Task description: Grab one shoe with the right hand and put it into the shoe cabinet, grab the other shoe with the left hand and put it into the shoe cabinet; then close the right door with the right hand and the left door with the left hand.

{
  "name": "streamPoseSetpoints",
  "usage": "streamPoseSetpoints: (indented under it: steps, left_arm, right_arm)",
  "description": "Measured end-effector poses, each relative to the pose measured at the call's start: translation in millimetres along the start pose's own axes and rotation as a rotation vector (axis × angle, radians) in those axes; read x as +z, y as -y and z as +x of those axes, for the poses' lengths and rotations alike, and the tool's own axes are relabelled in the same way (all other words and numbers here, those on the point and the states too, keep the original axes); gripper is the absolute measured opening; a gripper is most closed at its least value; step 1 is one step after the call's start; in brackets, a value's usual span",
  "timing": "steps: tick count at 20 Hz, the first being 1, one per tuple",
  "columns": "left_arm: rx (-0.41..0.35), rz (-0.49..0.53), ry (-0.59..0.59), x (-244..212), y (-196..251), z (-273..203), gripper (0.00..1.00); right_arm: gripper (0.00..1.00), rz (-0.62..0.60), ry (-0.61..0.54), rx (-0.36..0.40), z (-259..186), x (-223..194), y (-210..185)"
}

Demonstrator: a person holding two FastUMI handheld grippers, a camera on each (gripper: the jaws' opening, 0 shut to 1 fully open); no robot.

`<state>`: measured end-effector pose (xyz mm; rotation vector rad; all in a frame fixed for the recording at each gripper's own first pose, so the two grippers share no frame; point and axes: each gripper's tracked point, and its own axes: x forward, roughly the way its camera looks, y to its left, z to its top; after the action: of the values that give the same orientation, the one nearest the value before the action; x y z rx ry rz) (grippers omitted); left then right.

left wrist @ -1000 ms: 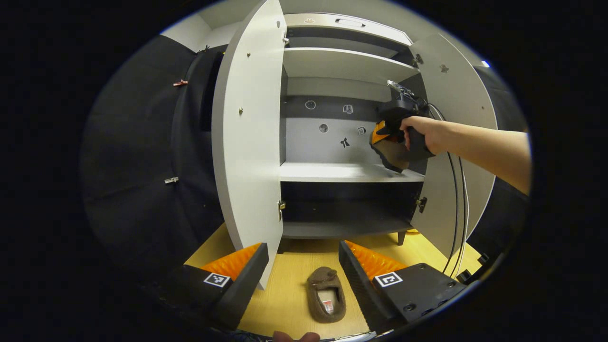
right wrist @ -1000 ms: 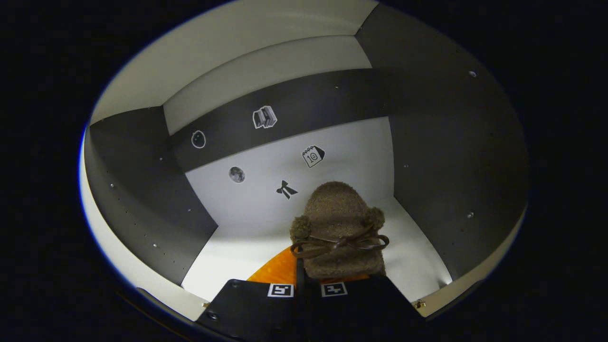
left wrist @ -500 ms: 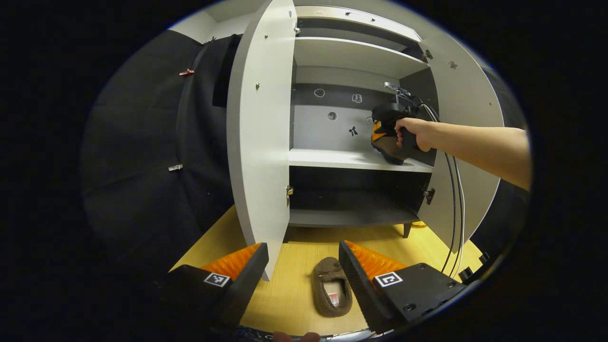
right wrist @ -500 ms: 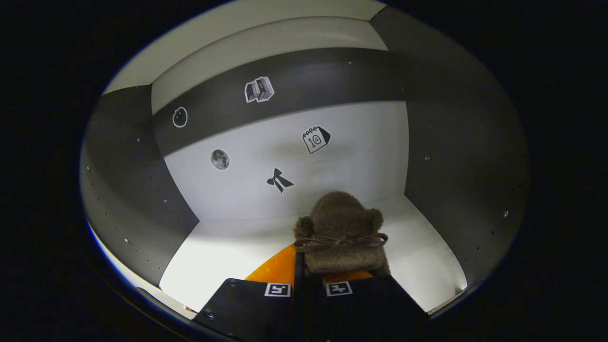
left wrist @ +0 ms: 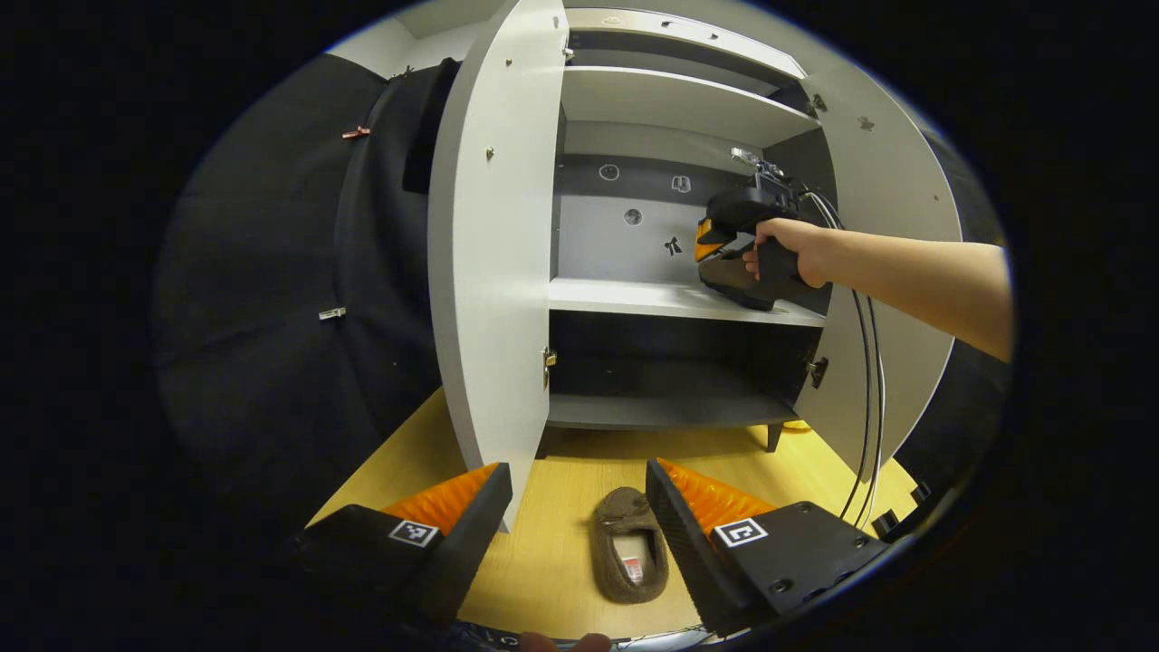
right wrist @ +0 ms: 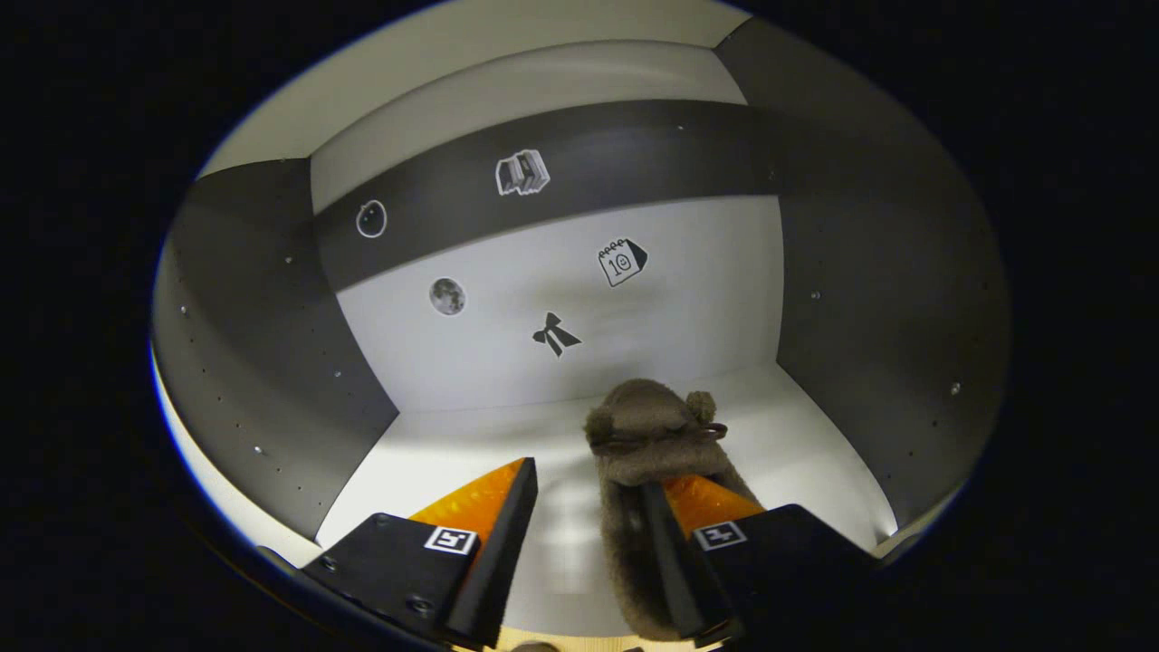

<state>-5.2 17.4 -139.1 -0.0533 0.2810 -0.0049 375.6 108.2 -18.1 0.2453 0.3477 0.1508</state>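
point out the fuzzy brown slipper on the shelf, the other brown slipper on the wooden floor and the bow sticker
fuzzy brown slipper on the shelf (right wrist: 654,430), right gripper view, toe
brown slipper on the wooden floor (left wrist: 630,552), left gripper view, insole
black bow sticker (right wrist: 555,335), right gripper view, knot

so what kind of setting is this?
Looks like a staged home entryway in a recording booth: an open white shoe cabinet with shelves, a brown slipper on the yellow wood floor, and black cloth hung as the wall.
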Motion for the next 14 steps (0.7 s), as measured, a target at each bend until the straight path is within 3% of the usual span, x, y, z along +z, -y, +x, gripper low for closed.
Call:
streamPoseSetpoints:
  steps: [1,2,5,9,14]
  left_arm:
    - [-0.005,-0.001,-0.003,-1,1,2,0.95]
    - [-0.009,-0.004,-0.01,-3,3,4,0.95]
    - [-0.025,-0.012,-0.038,-13,8,10,0.95]
    - [-0.024,0.004,-0.072,-27,7,22,0.95]
    - [-0.059,0.063,-0.171,-74,16,45,0.95]
  right_arm:
    - [0.72,-0.006,0.0,0.013,-8,-2,-4]
    - [0.83,-0.007,-0.008,0.03,-17,-6,-8]
    - [0.98,-0.011,0.038,0.047,-39,-2,-8]
    - [0.98,0.011,0.133,0.067,-80,21,-5]
    - [0.98,-0.043,0.309,0.08,-170,56,-7]
